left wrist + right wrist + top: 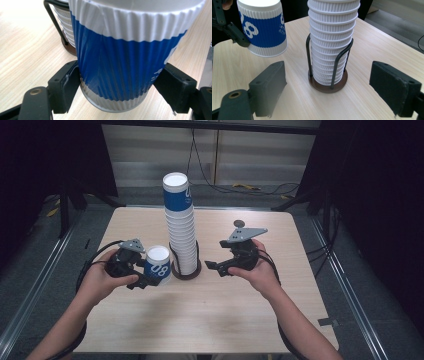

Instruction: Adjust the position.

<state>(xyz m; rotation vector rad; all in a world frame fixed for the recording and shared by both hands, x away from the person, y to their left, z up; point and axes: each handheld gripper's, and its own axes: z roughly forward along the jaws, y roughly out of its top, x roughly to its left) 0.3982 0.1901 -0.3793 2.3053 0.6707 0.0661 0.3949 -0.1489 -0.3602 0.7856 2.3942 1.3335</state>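
Forearms: two bare forearms enter from the bottom edge of the high view, each hand wrapped round a black gripper with a grey three-cornered plate on top.
Left gripper [146, 281]: held in the person's left hand [102, 279], just left of the cup stack; its jaws are clamped on the blue-and-white cup, one pad on each side of the ribbed wall, near the lower edge of the blue band.
Blue-and-white cup [125, 57]: a ribbed paper cup held upside down and slightly tilted, its wide rim lowest; in the right gripper view it [263, 31] hangs just clear of the table top, beside the stack and not touching it.
Cup stack [181, 232]: a tall column of nested, upturned white cups, topped by one with a blue band; it stands upright near the middle of the table.
Cup holder [328, 85]: a round dark-brown base with black wire uprights that enclose the foot of the stack.
Right gripper [214, 268]: held in the person's right hand [260, 270], just right of the stack; its jaws stand wide apart with nothing between them, pointed at the holder.
Table [215, 320]: pale wood-grain top, bare in front of the two hands.
Surroundings: dark floor and cables lie behind the far edge of the table.
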